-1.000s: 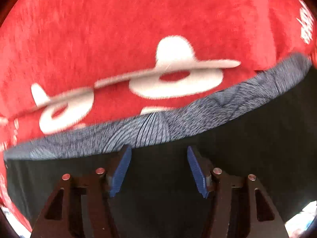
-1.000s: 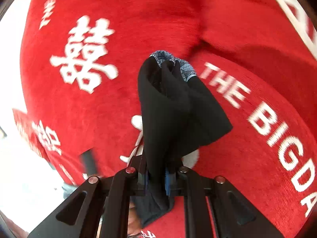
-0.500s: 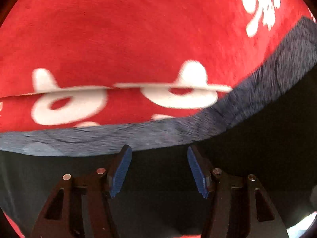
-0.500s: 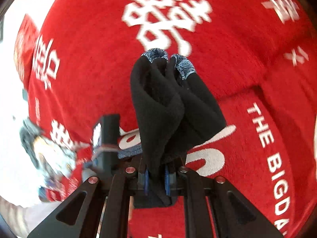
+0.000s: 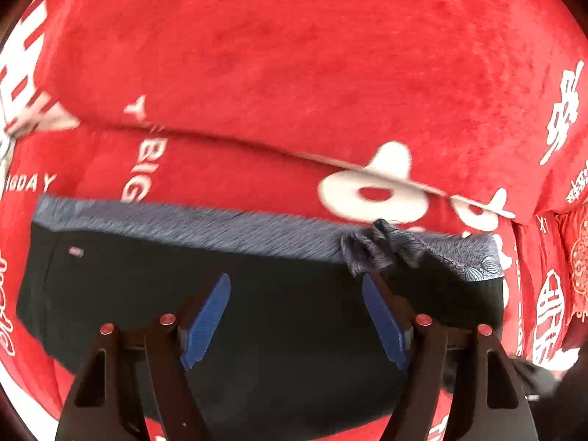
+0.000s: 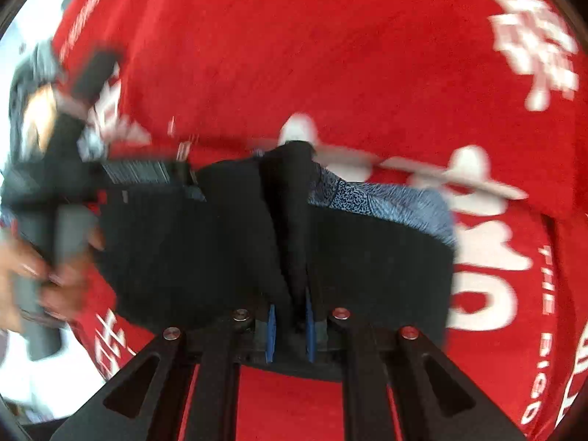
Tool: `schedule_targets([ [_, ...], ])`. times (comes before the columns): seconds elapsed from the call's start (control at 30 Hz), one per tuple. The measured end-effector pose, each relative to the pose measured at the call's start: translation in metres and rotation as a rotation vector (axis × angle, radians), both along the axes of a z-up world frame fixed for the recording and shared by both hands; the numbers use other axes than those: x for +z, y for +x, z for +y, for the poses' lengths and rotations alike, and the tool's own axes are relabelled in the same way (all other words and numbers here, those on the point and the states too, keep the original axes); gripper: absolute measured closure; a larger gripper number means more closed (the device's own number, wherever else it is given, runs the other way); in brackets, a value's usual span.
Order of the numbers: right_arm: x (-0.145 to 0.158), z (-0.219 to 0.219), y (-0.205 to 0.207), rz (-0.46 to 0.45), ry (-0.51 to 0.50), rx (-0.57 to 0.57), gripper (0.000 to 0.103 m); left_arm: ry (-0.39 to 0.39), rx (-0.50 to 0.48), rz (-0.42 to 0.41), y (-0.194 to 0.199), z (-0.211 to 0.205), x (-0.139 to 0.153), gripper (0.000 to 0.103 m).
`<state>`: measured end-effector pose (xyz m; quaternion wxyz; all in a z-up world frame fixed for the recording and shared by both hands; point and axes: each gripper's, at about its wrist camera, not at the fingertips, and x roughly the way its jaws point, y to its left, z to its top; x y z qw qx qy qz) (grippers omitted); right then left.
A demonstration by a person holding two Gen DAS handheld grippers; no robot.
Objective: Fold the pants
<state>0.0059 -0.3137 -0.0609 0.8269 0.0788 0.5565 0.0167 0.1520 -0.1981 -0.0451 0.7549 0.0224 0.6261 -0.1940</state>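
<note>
The black pants (image 5: 147, 286) lie flat on a red blanket (image 5: 275, 55), with their blue-grey patterned waistband (image 5: 205, 224) along the far edge and a bunched knot of fabric (image 5: 375, 250) at its right. My left gripper (image 5: 296, 294) hovers over the black cloth, its jaws opening and nothing between the blue pads (image 5: 205, 319). In the right wrist view my right gripper (image 6: 290, 327) is shut on a raised fold of the pants (image 6: 294, 220), above the flat part with its waistband (image 6: 386, 202).
The red blanket (image 6: 330, 55) has white lettering and a crease running across it. A hand (image 6: 22, 268) holding the other gripper's grey handle shows at the left of the right wrist view. A pale floor edge (image 6: 22, 375) lies at the lower left there.
The left jaws have spread wider and the view slid along the waistband to its bunched knot. The right gripper swung its hanging fold over onto the flat pants.
</note>
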Motion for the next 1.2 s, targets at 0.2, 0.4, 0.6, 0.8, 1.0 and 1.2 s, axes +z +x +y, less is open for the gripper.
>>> schedule_targets([
  [0.2,-0.016,0.060,-0.002,0.034,-0.311,0.108,0.077,-0.076,-0.018,0.068,-0.011,0.027,-0.001,0.027],
  [0.4,0.021,0.060,-0.029,0.015,-0.134,0.153,0.054,-0.189,-0.136,0.174,-0.027,0.016,-0.001,0.027],
  [0.6,-0.021,-0.051,-0.069,0.096,0.699,-0.523,0.052,-0.245,-0.232,0.301,-0.042,-0.013,-0.021,0.027],
  [0.8,-0.057,-0.073,-0.081,0.071,0.926,-0.734,0.052,-0.272,-0.264,0.320,-0.051,-0.029,-0.019,0.028],
  [1.0,-0.079,-0.065,-0.081,0.072,1.036,-0.849,0.052,-0.228,-0.266,0.346,-0.052,-0.038,-0.030,0.039],
  [1.2,-0.084,-0.073,-0.064,0.084,1.053,-0.886,0.052,-0.220,-0.236,0.293,-0.052,-0.029,-0.018,0.045],
])
